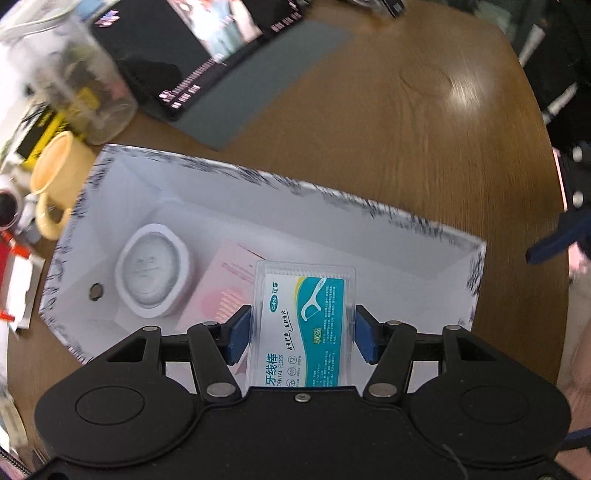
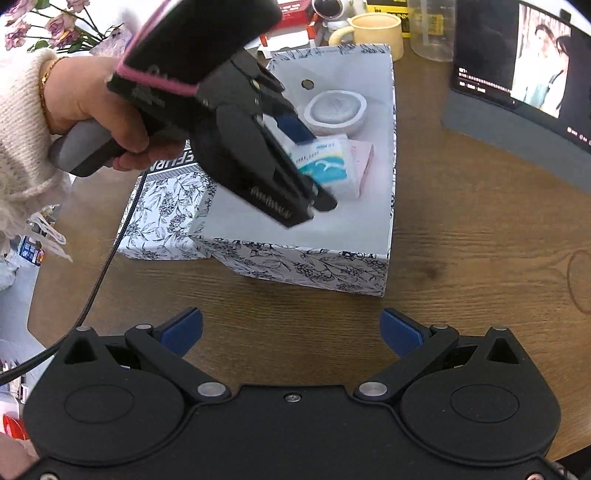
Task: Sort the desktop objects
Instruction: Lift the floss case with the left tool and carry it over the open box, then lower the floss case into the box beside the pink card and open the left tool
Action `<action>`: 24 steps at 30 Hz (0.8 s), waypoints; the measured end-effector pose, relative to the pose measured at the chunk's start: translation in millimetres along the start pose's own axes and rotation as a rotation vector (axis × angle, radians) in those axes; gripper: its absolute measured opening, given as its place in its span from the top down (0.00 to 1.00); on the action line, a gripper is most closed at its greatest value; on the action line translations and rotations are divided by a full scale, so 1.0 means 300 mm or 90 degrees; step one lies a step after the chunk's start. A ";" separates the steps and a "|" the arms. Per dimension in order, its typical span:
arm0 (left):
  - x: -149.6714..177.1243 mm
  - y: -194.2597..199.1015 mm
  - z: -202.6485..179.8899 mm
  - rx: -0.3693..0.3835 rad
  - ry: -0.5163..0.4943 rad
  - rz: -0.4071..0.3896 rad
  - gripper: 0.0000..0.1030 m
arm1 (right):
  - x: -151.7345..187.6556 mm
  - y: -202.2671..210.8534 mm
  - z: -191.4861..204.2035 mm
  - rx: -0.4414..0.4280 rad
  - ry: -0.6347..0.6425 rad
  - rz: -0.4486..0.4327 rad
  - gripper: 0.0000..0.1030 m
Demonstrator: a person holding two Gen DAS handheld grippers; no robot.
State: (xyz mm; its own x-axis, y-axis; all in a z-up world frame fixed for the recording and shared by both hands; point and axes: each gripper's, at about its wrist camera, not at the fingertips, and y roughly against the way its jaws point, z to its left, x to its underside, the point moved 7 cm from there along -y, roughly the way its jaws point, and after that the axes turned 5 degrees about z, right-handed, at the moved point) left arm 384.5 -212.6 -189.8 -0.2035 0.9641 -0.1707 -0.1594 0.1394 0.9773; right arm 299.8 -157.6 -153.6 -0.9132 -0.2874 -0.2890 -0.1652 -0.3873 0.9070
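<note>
My left gripper (image 1: 301, 334) is shut on a clear dental floss box (image 1: 304, 325) with a teal and white label, held over the open white box (image 1: 332, 206) with black floral print. Inside that box lie a white oval dish (image 1: 153, 275) and a pink packet (image 1: 225, 284). The right wrist view shows the same left gripper (image 2: 312, 168) reaching down into the floral box (image 2: 306, 266), the floss box (image 2: 323, 162) between its blue pads, above the pink packet (image 2: 364, 158) and near the oval dish (image 2: 336, 110). My right gripper (image 2: 291, 332) hangs open over bare wood in front of the box.
A tablet (image 2: 524, 66) playing video stands on a grey stand at the back right. A yellow mug (image 2: 376, 31) and a clear jar (image 2: 432, 33) sit behind the box. The floral lid (image 2: 166, 218) lies left of the box. A hand (image 2: 92, 107) in a cream sleeve holds the left gripper.
</note>
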 end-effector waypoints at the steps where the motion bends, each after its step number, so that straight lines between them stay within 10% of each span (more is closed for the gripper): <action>1: 0.002 -0.011 -0.004 0.001 -0.008 0.006 0.45 | 0.001 -0.004 -0.001 -0.002 -0.002 0.002 0.00; 24: 0.039 -0.159 -0.012 0.033 -0.037 0.078 0.45 | 0.002 -0.049 0.000 -0.015 -0.006 0.011 0.00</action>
State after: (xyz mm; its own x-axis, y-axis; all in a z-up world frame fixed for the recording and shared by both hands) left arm 386.2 -208.9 -239.0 -0.1614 0.9859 -0.0442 -0.0859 0.0306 0.9958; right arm 301.7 -152.2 -167.0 -0.9192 -0.2864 -0.2703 -0.1404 -0.4030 0.9044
